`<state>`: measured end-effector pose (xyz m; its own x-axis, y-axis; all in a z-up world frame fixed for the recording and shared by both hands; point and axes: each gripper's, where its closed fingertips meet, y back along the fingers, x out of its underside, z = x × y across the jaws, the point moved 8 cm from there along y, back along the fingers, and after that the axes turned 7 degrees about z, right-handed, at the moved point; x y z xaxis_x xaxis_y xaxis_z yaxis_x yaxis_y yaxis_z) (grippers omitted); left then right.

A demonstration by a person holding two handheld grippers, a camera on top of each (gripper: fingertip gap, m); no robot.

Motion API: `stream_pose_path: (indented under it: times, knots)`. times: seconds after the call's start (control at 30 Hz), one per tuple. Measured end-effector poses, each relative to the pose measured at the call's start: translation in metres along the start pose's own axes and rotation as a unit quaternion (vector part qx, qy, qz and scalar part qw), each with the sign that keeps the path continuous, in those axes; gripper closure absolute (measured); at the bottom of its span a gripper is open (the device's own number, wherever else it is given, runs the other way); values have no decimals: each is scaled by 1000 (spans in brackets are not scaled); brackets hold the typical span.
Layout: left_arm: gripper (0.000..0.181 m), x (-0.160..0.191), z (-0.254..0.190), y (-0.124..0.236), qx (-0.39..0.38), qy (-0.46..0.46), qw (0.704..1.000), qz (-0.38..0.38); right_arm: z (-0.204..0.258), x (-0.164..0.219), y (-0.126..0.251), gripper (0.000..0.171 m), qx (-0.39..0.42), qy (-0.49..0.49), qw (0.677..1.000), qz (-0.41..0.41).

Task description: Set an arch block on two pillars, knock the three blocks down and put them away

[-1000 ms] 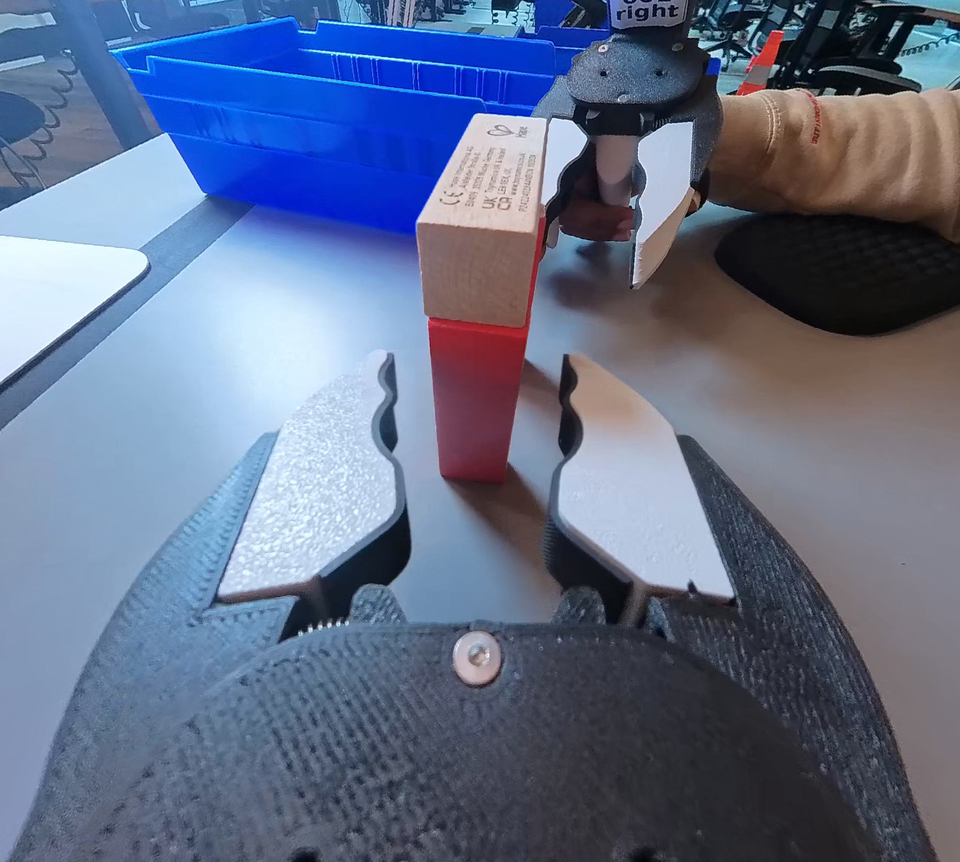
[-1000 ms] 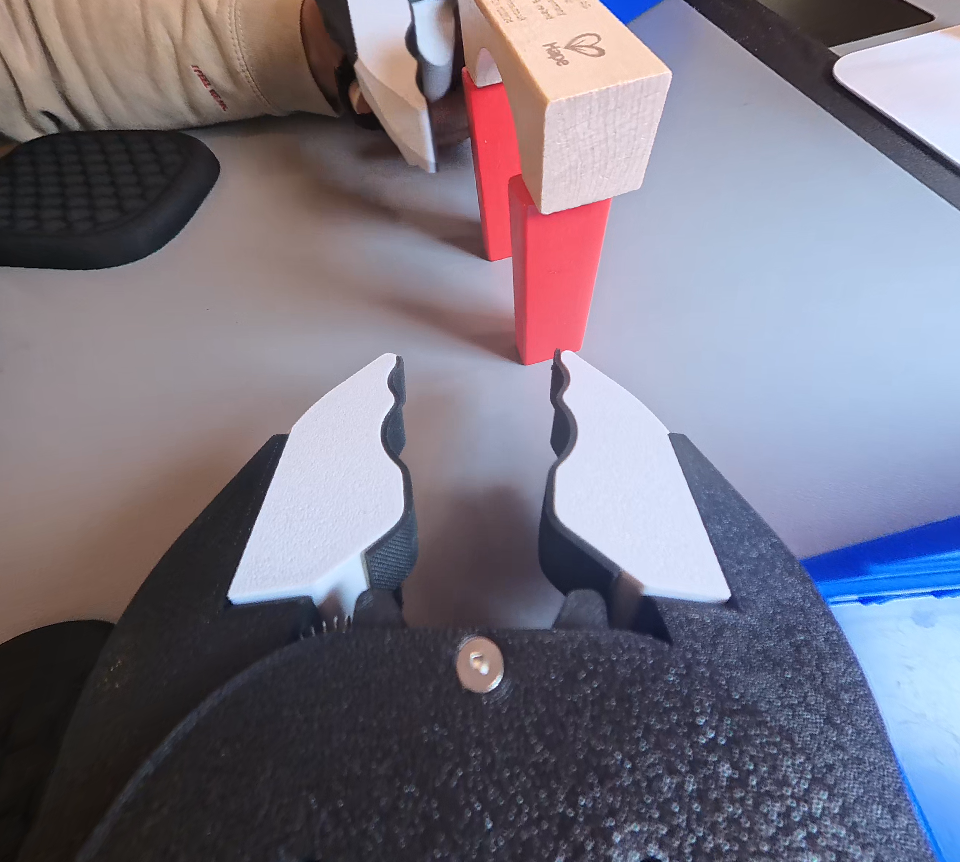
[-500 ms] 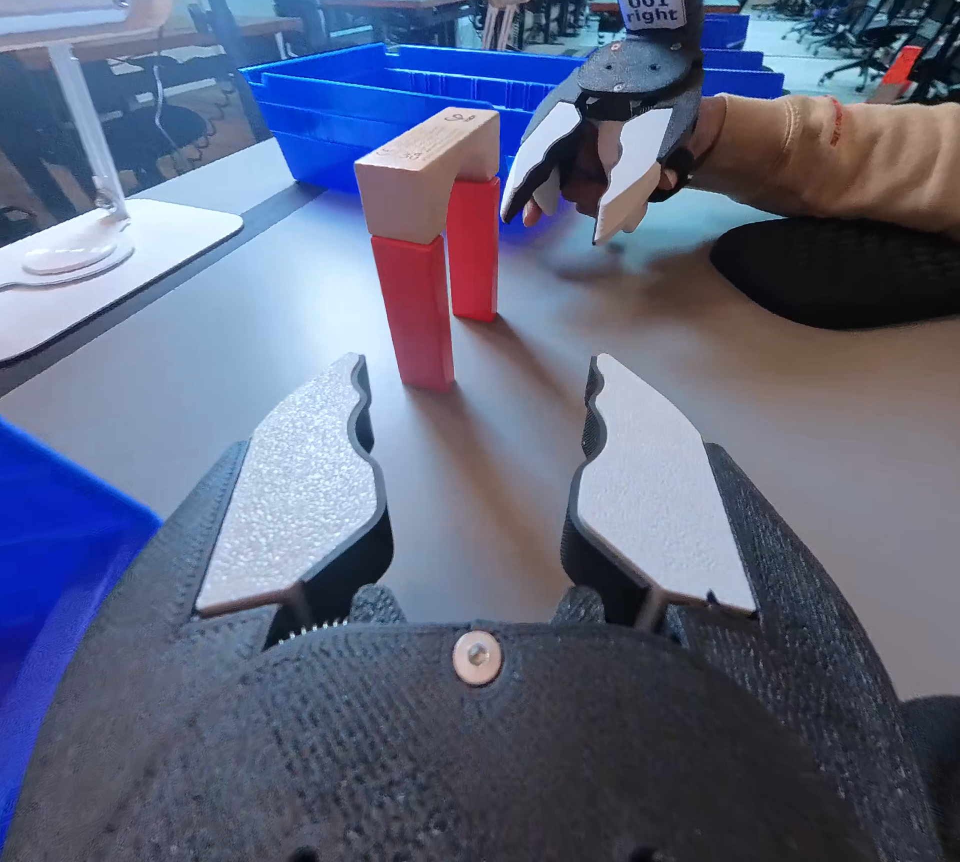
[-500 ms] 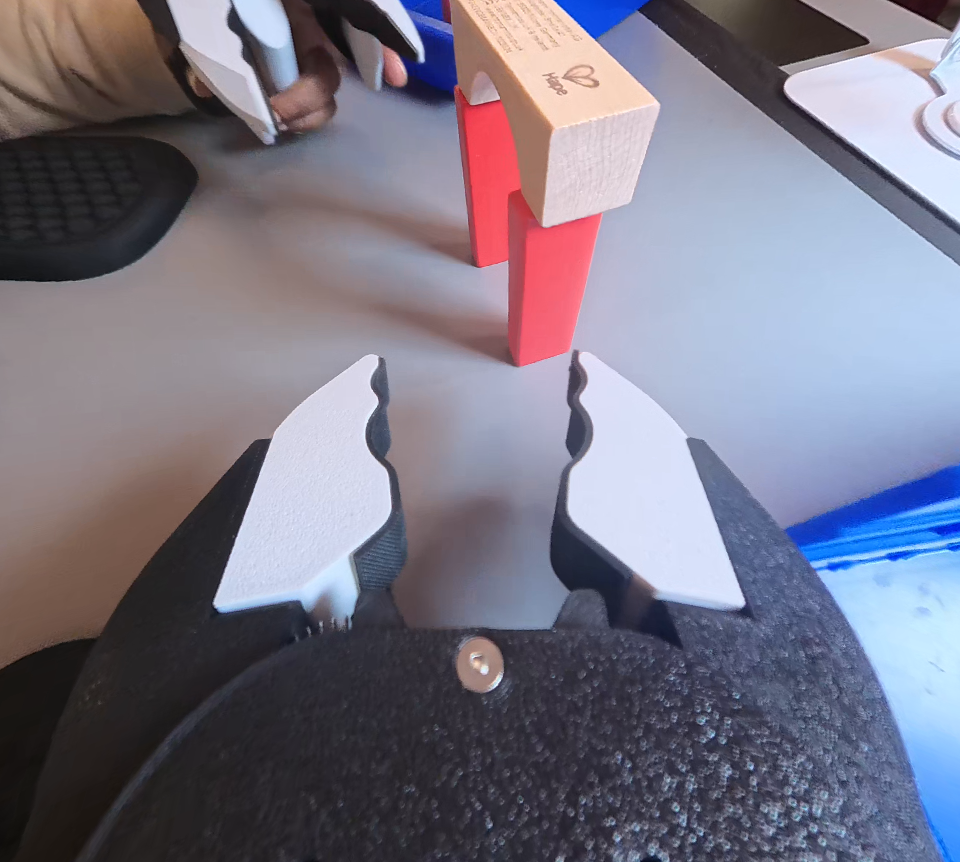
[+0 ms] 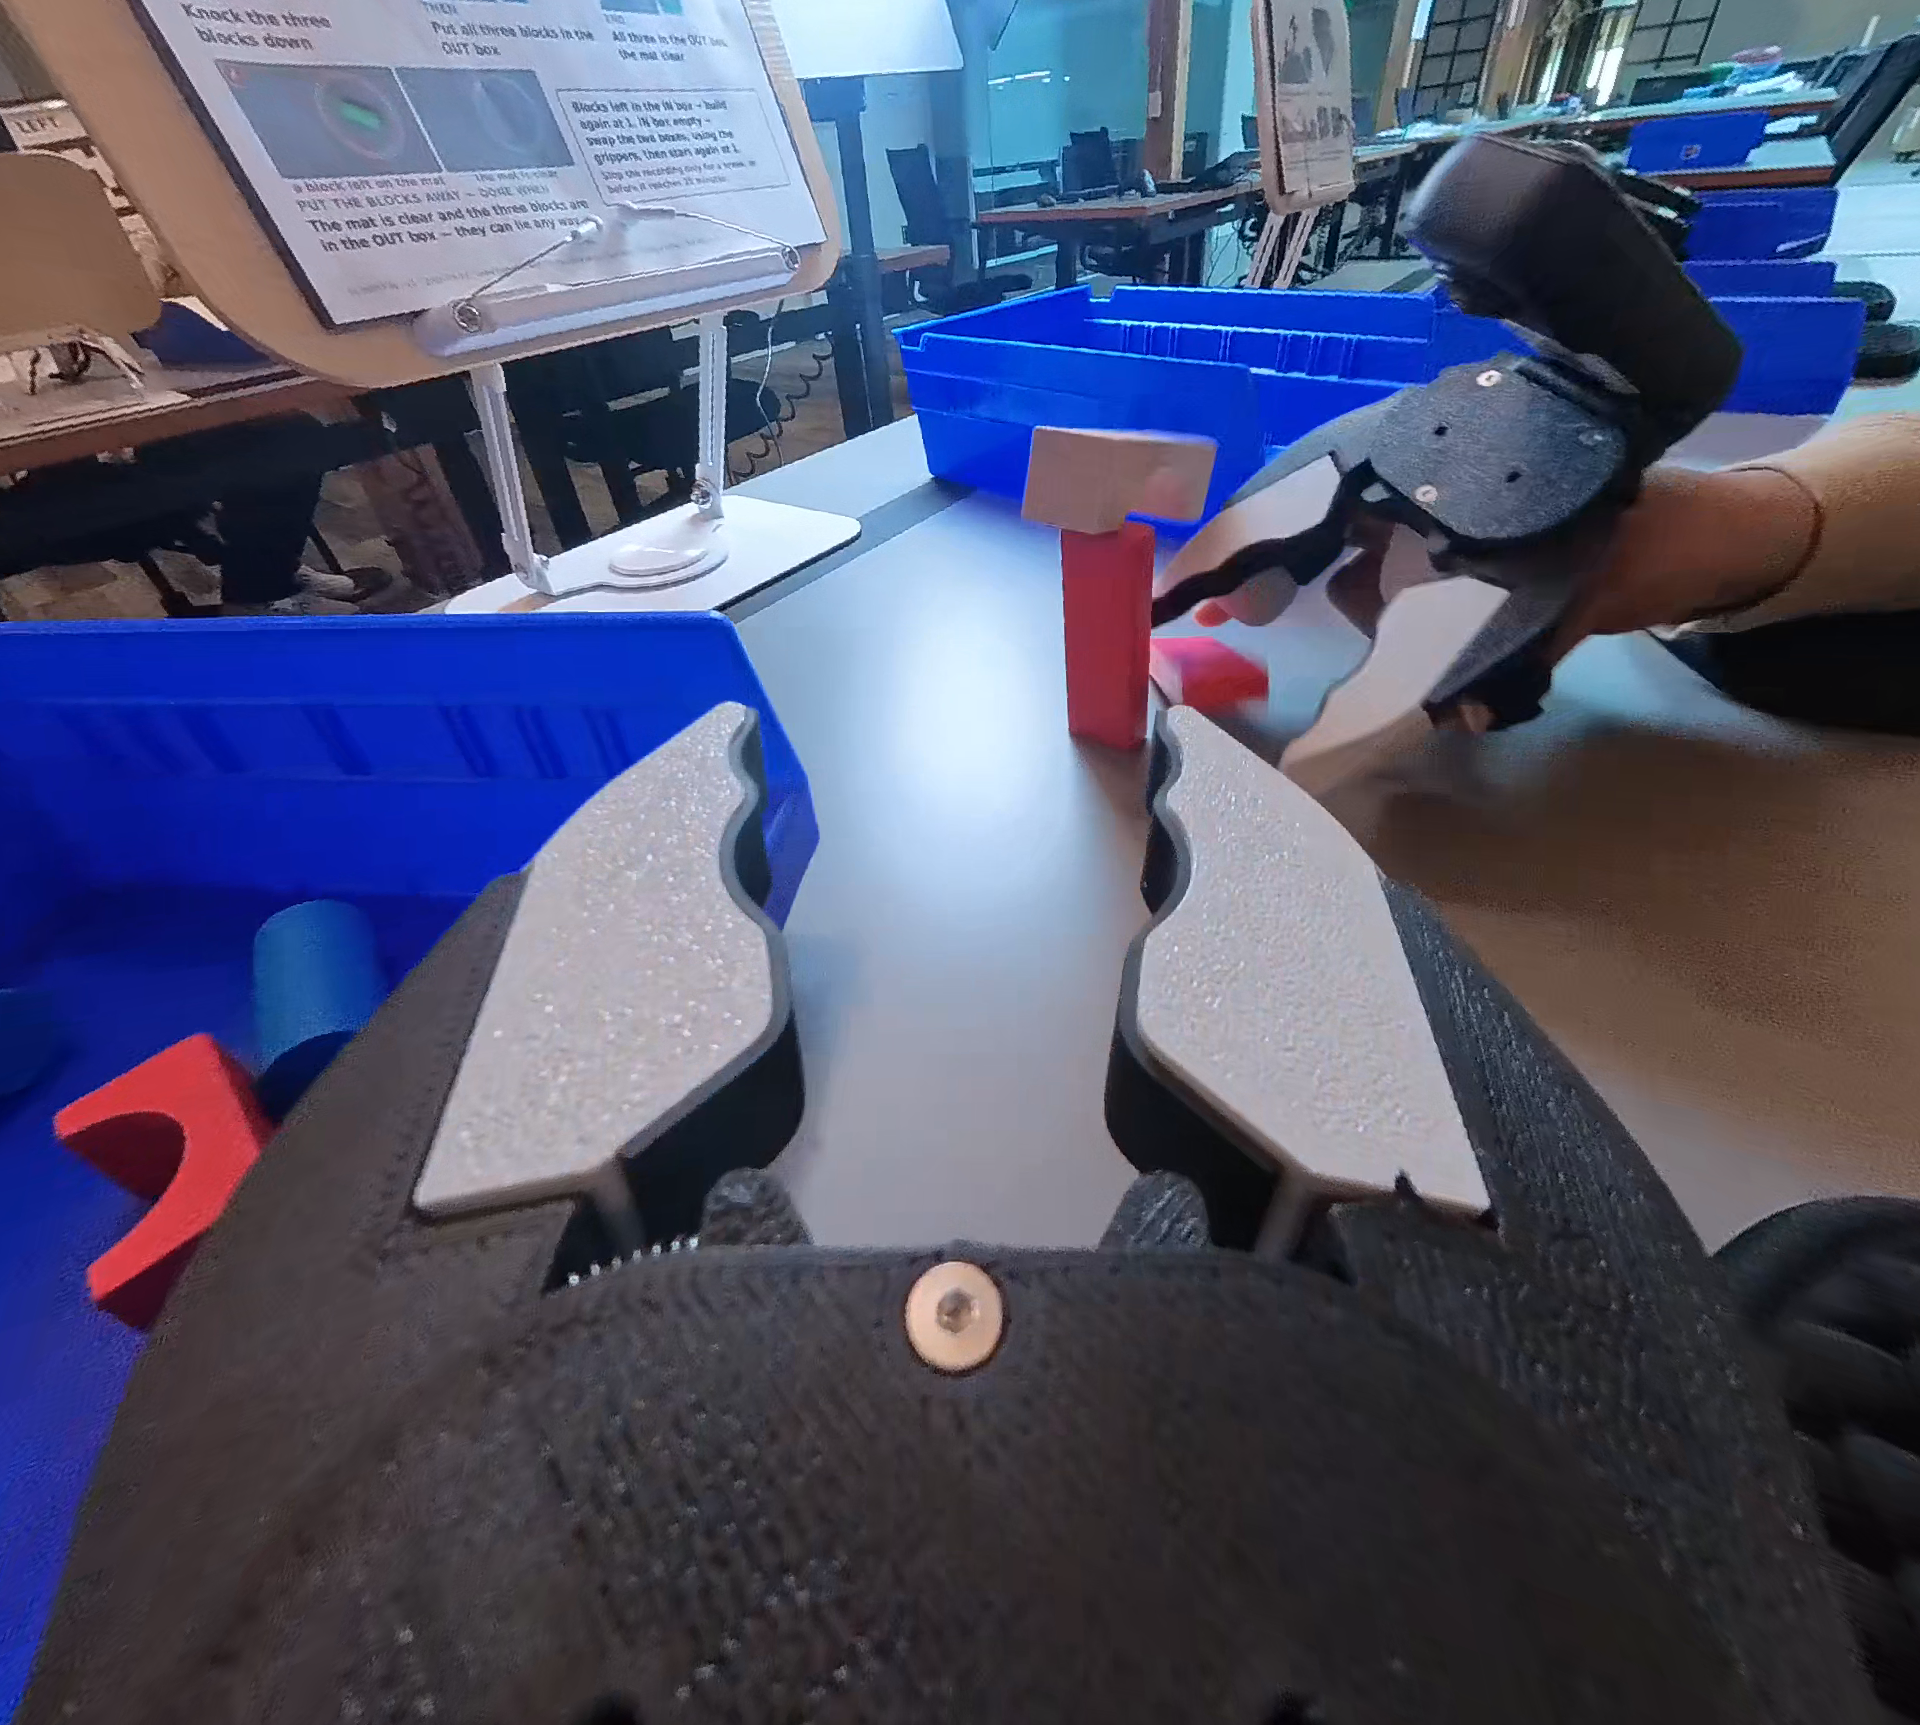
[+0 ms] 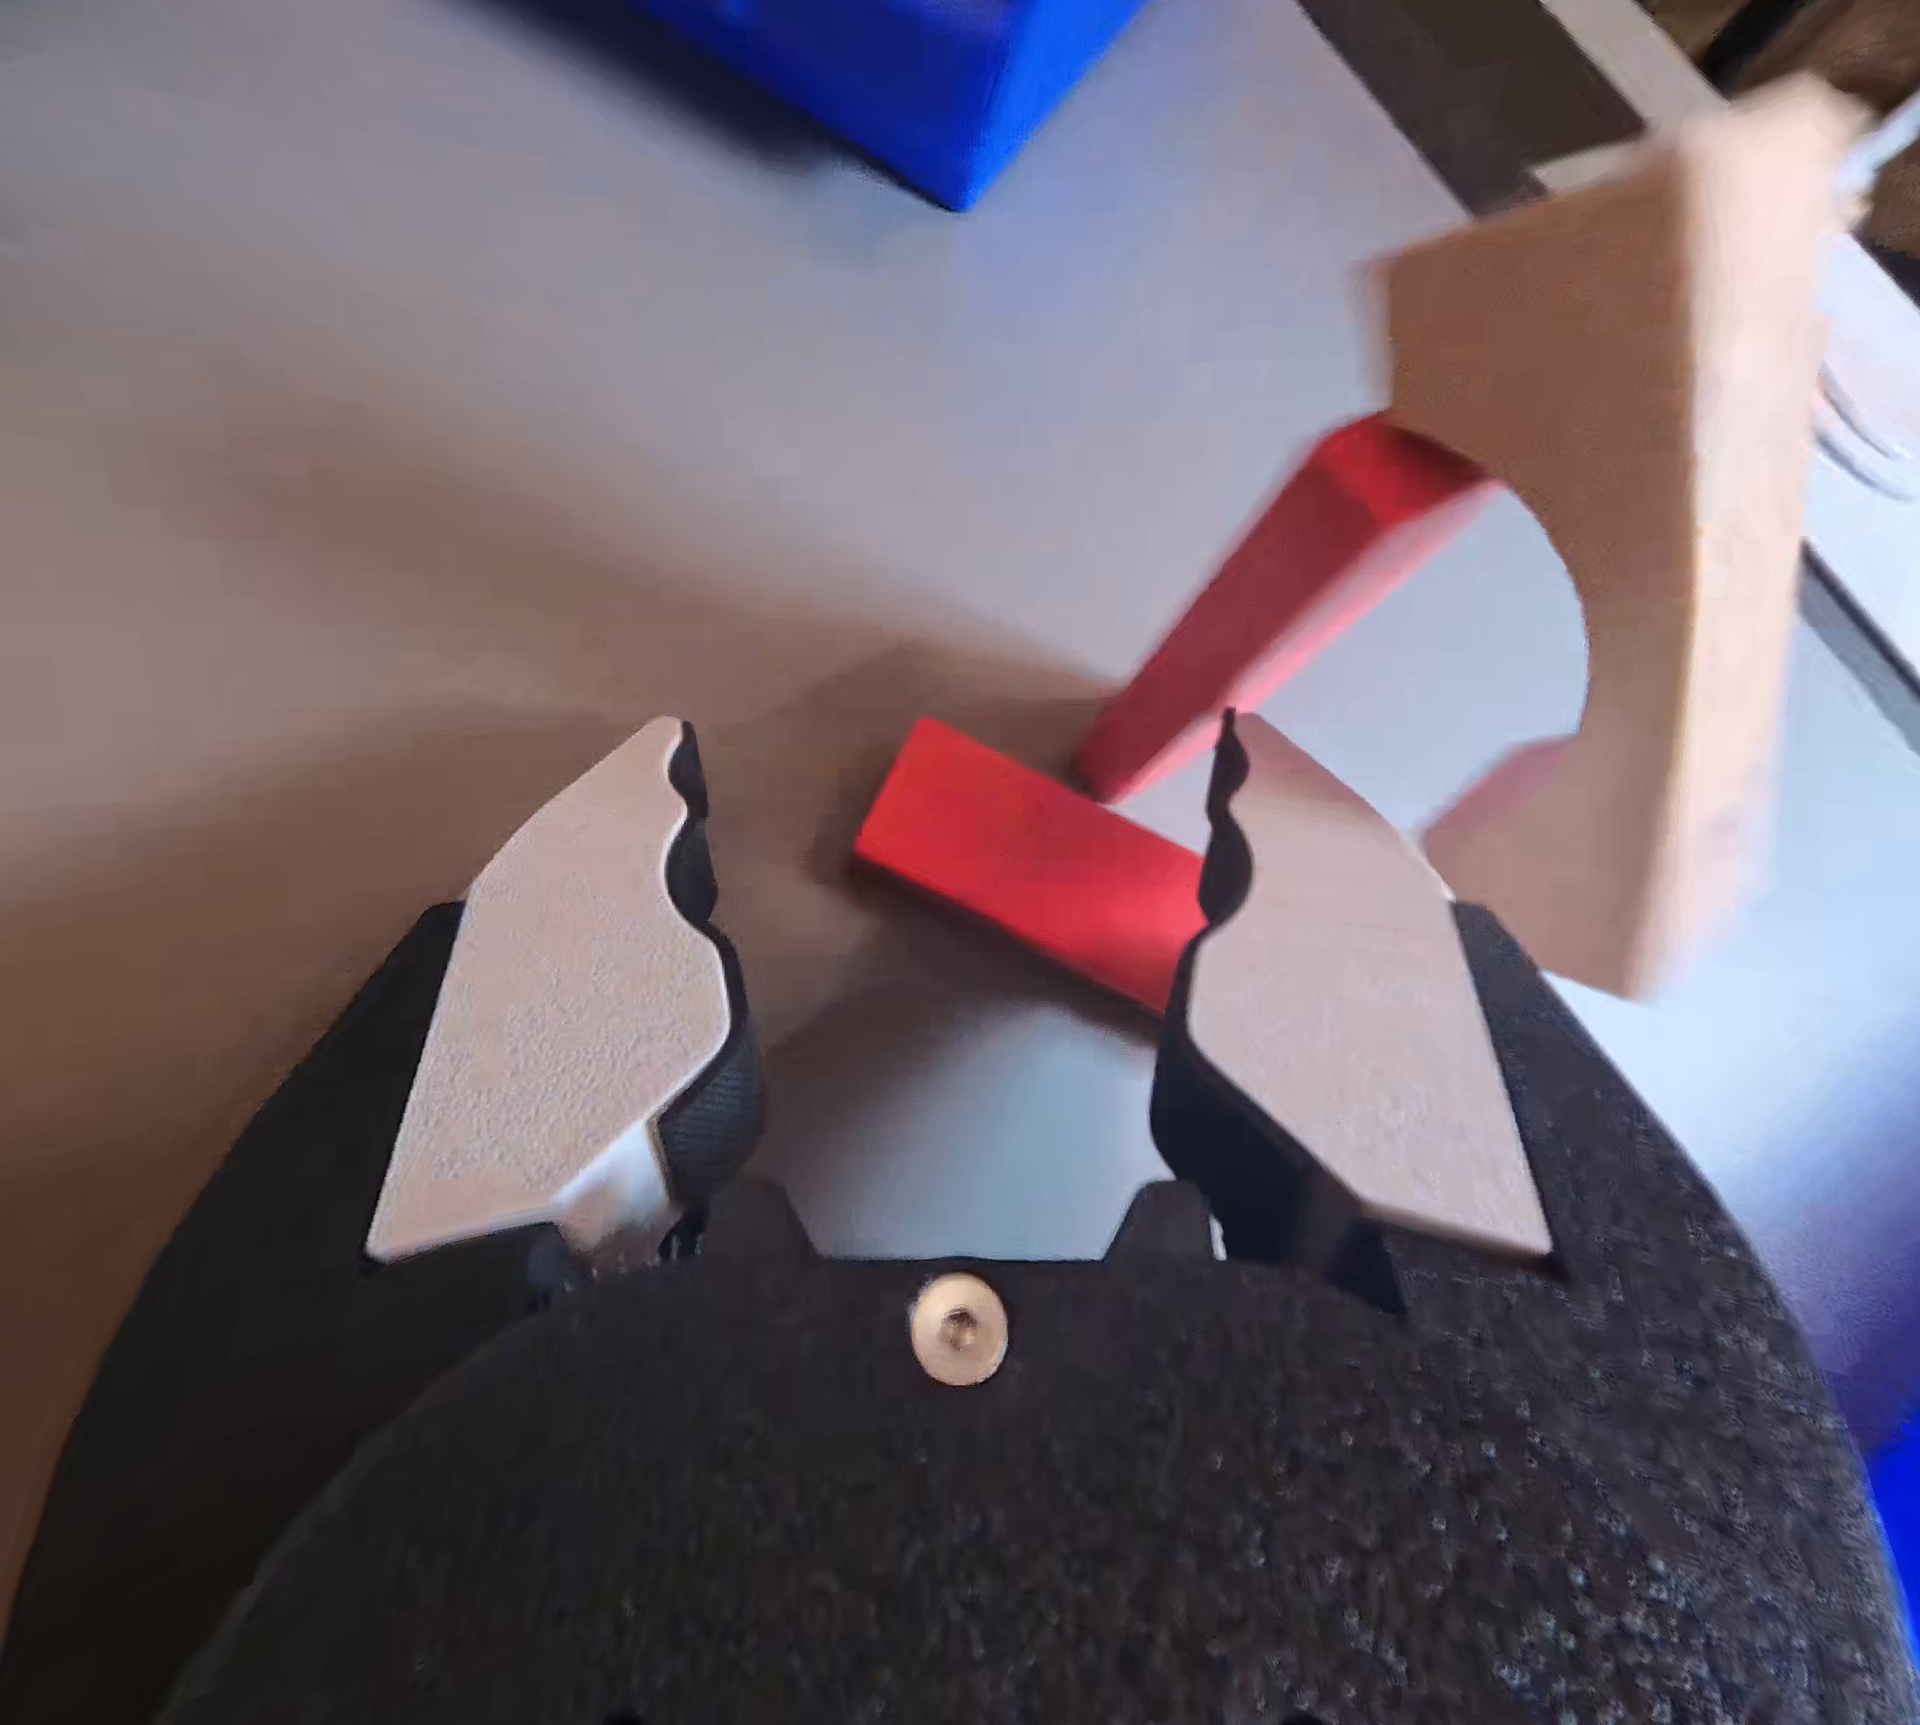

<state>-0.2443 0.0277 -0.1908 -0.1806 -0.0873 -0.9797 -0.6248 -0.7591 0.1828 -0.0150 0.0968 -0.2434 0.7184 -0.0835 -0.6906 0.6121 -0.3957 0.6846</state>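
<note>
One red pillar (image 5: 1107, 636) stands upright with the wooden arch block (image 5: 1112, 475) on top of it. The other red pillar (image 5: 1205, 673) lies flat on the grey table beside it. My right gripper (image 5: 1236, 688) is open and tilted down over the fallen pillar. In the right wrist view the fallen pillar (image 6: 1029, 854) lies just ahead of my open right gripper (image 6: 956, 730). The standing pillar (image 6: 1278, 605) carries the blurred arch (image 6: 1621, 553), whose near leg hangs over nothing. My left gripper (image 5: 956, 730) is open and empty, short of the pillar.
A blue bin (image 5: 395, 740) at my left holds a red arch (image 5: 156, 1166) and a blue cylinder (image 5: 312, 979); it also shows in the right wrist view (image 6: 935, 34). A second blue bin (image 5: 1143, 366) stands behind the blocks. A sheet stand (image 5: 665, 553) is at the back left, a black pad (image 5: 1818, 678) at the right.
My right gripper swung in low and one red pillar went from upright to flat. The arch now rests on one pillar only. My left gripper drew back to the left beside the near bin.
</note>
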Motion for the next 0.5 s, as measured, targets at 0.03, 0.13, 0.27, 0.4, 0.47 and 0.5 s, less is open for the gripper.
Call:
stream_pose_path:
  times: [0.03,0.13,0.27,0.4,0.47,0.5]
  knots:
    - [110,1,0,0,-1,-5,1000,3,10,-1,-3,79,-6,20,1000,1]
    - [110,3,-3,-3,5,-10,1000,11,27,-1,-1,81,-20,53,998,-11]
    - [110,6,-7,-7,12,-18,1000,19,36,2,6,81,-46,65,997,-24]
    - [110,10,-9,-11,18,-20,999,31,38,5,6,81,-61,70,995,-24]
    - [110,11,-10,-12,20,-22,999,35,38,5,7,82,-64,71,995,-28]
    - [110,12,-11,-13,22,-22,999,38,38,5,8,82,-64,72,995,-31]
